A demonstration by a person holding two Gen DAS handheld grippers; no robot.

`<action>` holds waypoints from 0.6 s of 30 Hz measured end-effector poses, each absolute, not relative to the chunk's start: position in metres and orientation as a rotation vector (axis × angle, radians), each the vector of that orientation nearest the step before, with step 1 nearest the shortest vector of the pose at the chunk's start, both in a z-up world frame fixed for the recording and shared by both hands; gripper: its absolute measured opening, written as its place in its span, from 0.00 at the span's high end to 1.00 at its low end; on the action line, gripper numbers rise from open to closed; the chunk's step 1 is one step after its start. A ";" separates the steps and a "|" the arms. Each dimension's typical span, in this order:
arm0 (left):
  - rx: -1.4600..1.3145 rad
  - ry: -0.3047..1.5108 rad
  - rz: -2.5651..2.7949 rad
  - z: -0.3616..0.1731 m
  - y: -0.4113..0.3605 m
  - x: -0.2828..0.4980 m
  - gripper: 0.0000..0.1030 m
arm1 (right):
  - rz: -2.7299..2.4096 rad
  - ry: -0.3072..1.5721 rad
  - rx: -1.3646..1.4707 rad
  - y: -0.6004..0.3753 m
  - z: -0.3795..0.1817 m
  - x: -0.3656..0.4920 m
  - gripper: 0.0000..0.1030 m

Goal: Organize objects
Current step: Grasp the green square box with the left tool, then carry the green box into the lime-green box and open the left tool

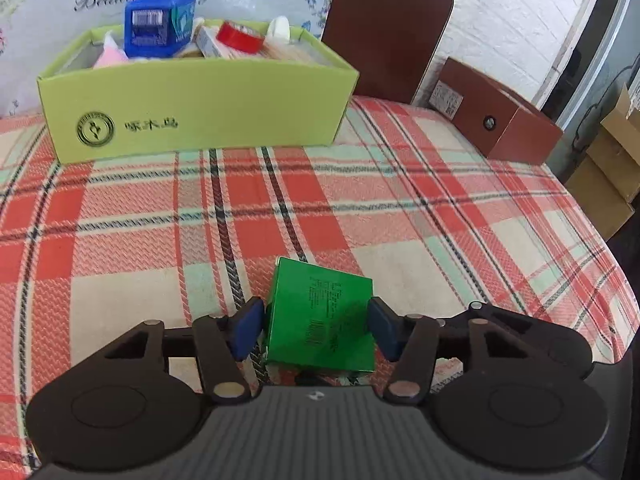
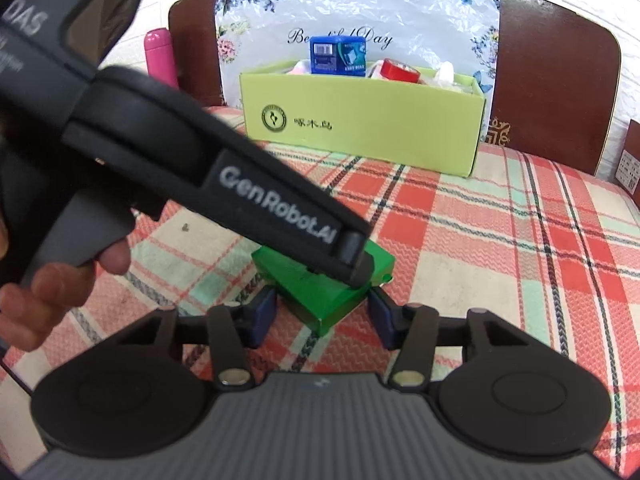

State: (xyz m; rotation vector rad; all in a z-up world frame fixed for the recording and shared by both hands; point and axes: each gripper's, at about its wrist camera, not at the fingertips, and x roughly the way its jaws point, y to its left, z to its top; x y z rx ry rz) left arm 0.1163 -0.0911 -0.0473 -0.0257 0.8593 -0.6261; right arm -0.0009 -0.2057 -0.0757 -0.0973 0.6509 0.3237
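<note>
My left gripper (image 1: pixel 316 328) clamps the green box (image 1: pixel 320 320) by its sides on the plaid counter (image 1: pixel 400 216), ready to carry it to the yellow-green bin (image 1: pixel 200 104). My right gripper (image 2: pixel 322 314) straddles its near corner, apparently not pressing, perhaps steadying it.
</note>
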 end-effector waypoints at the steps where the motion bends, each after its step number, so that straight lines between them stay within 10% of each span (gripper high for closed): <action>1: -0.040 0.839 -0.622 -0.042 -0.087 0.115 0.43 | 0.329 0.639 -0.093 -0.205 -0.071 -0.001 0.51; 18: -0.065 0.591 -0.450 0.055 -0.025 0.207 0.42 | 0.473 0.417 -0.096 -0.144 0.011 0.118 0.51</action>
